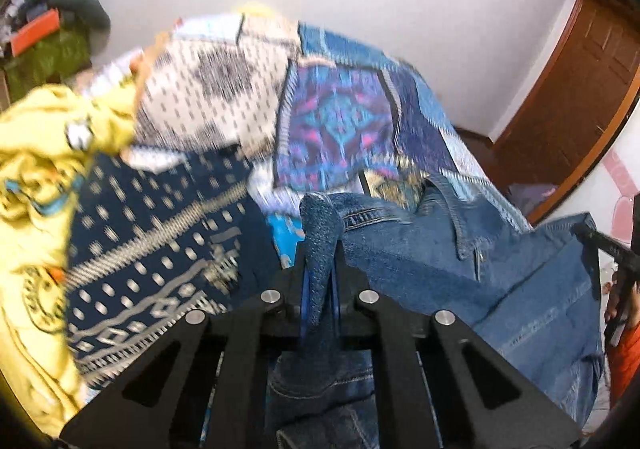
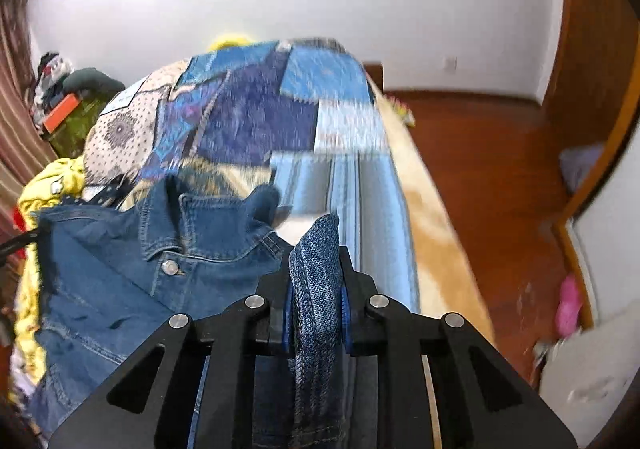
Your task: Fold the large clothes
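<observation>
One patchwork-covered bed [image 2: 304, 117], wooden floor [image 2: 488, 169] beside.

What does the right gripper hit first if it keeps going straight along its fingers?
Probably the patchwork bedspread on the bed. The right gripper is shut on a fold of the denim jacket; depth is unclear.

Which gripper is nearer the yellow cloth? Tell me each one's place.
Left. The left gripper pinches the denim jacket beside the yellow cloth; the right gripper holds its far side, jacket lying between.

Both grippers, left [image 1: 320, 249] and right [image 2: 316, 269], are black linkages with silver screws and blue jaw pads.
</observation>
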